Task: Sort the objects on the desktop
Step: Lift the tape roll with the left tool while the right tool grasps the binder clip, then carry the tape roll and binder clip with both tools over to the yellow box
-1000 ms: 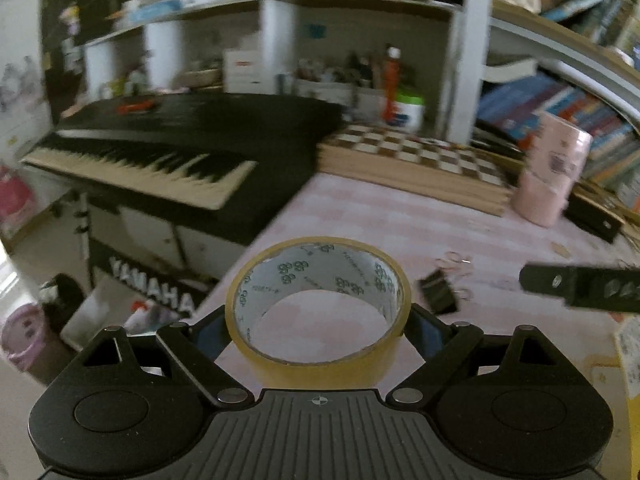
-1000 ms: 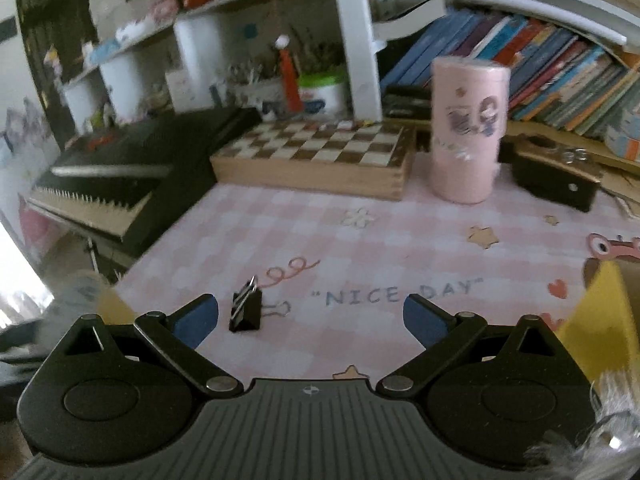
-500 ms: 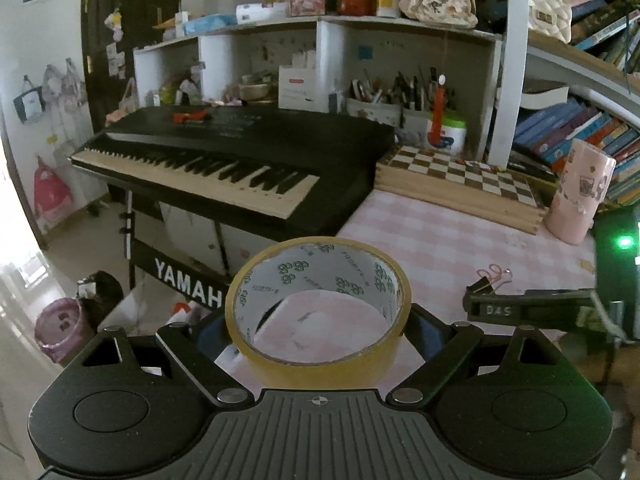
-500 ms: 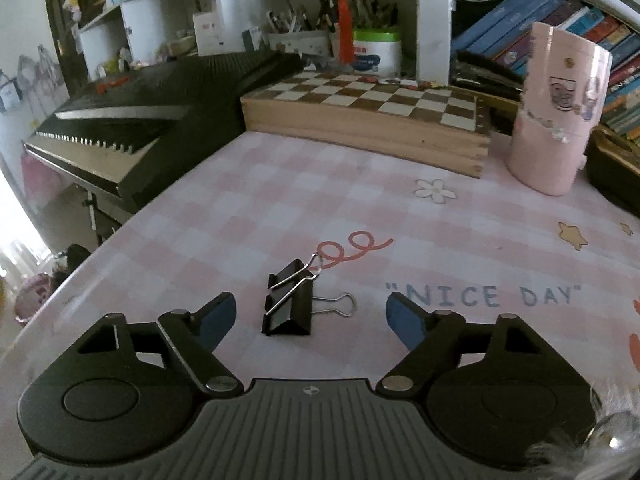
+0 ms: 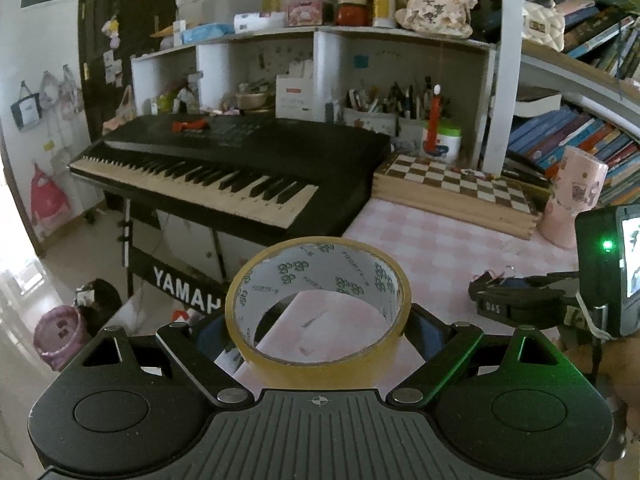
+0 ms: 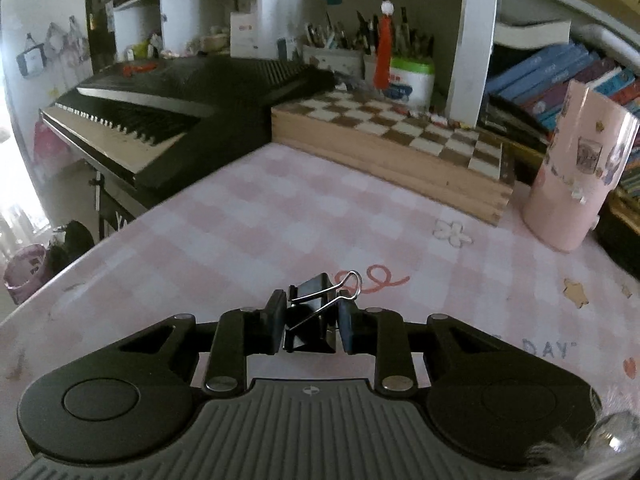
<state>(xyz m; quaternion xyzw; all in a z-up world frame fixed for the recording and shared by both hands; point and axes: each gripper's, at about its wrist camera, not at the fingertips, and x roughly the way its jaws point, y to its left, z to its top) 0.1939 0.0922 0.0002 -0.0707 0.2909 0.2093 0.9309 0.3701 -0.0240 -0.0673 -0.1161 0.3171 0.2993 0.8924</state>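
A roll of yellowish tape [image 5: 318, 364] stands upright between the blue pads of my left gripper [image 5: 318, 330], which is shut on its sides and holds it above the left edge of the pink checked table [image 5: 432, 248]. In the right wrist view my right gripper [image 6: 310, 324] is shut on a black binder clip [image 6: 314, 290], low over the table [image 6: 280, 216]. The clip's wire handles stick out in front of the pads. From the left wrist view the right gripper [image 5: 516, 306] shows side-on at the right, with the clip's wire [image 5: 498, 274] at its tip.
A black Yamaha keyboard [image 5: 224, 168] stands off the table's left edge. A wooden chessboard box [image 6: 400, 140] lies at the back and a pink cup [image 6: 572, 176] stands at the back right. Shelves with pen pots and books [image 6: 560, 76] rise behind them.
The right gripper moved down to the binder clip and its jaws closed on it. The left gripper, still holding the tape roll, drew back and up over the table's left edge.
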